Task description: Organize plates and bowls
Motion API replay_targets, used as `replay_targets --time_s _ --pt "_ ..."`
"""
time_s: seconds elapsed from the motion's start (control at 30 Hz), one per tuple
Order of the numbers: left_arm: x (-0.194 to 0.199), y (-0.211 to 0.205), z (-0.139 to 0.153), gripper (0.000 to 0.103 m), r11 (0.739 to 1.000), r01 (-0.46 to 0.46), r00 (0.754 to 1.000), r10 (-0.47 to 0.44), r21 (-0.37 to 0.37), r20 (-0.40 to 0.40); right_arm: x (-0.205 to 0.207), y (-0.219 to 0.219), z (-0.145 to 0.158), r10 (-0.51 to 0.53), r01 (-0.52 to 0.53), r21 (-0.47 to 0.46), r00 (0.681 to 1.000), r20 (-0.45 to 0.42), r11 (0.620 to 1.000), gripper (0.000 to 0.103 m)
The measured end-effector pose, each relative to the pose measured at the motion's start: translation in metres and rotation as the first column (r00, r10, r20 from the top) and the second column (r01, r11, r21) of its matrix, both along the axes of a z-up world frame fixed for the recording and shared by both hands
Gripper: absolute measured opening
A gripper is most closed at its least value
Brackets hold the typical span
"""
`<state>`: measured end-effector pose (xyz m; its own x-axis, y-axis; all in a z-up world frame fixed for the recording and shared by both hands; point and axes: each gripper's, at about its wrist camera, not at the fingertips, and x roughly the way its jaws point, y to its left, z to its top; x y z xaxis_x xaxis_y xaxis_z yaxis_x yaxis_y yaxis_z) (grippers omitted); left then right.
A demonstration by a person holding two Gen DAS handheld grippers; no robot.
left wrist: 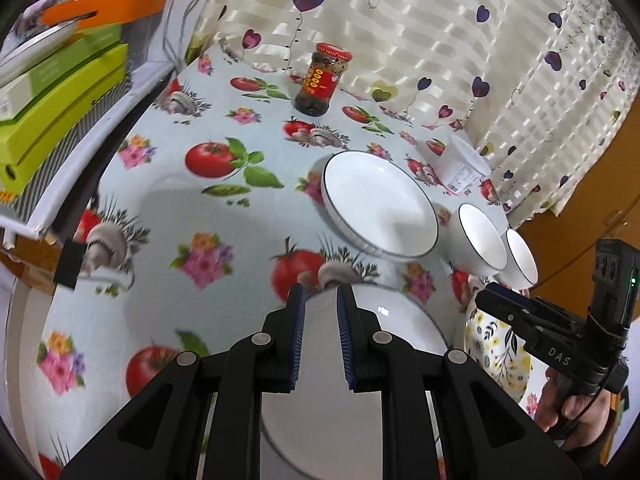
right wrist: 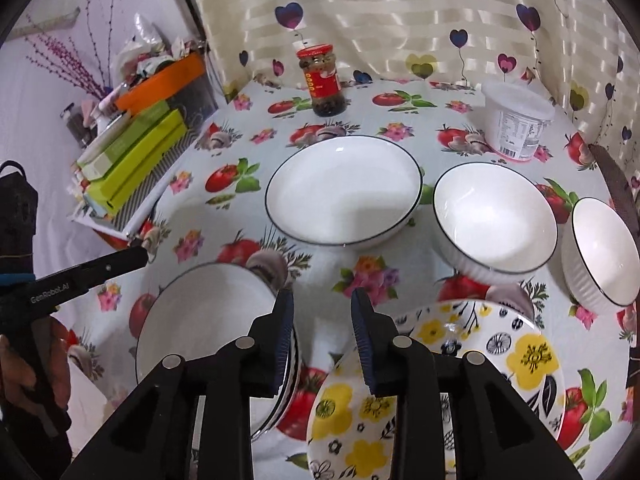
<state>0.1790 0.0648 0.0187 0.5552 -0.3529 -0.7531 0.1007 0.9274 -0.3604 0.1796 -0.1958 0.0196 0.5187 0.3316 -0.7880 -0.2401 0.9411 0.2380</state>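
A stack of white black-rimmed plates (right wrist: 200, 320) sits at the near left of the table, and my left gripper (left wrist: 320, 292) hovers above its far rim (left wrist: 412, 320), shut with nothing held. To the right lies a yellow-flowered plate (right wrist: 520, 344). My right gripper (right wrist: 322, 300) stands open over the cloth between these two, nothing between its fingers. Farther back rest a wide white bowl (right wrist: 344, 192) and two small ribbed white bowls (right wrist: 492, 216) (right wrist: 604, 248). In the left wrist view the right gripper (left wrist: 486, 294) hangs over the flowered plate (left wrist: 496, 344).
A red-lidded jar (right wrist: 322, 80) and a white plastic tub (right wrist: 516, 120) stand at the back by the heart-print curtain (right wrist: 400, 20). Green boxes (right wrist: 132, 160) under an orange one are piled left of the table. A person's hand (left wrist: 568, 400) grips the right tool.
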Motion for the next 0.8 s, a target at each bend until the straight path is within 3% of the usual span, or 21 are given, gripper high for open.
replay_targets --time_s 0.4,0.8 --pt "0.077 -0.025 -0.015 0.017 0.996 0.08 0.994 -0.078 0.025 -0.079 0.054 -0.011 -0.017 -0.125 0.131 0.047 0.985 -0.114 0.99 0.029" --pt "0.138 -0.045 -0.037 0.017 0.982 0.176 0.978 -0.167 0.068 -0.125 0.089 -0.021 -0.04 -0.228 0.251 0.079 0.946 -0.231 0.965 0.03"
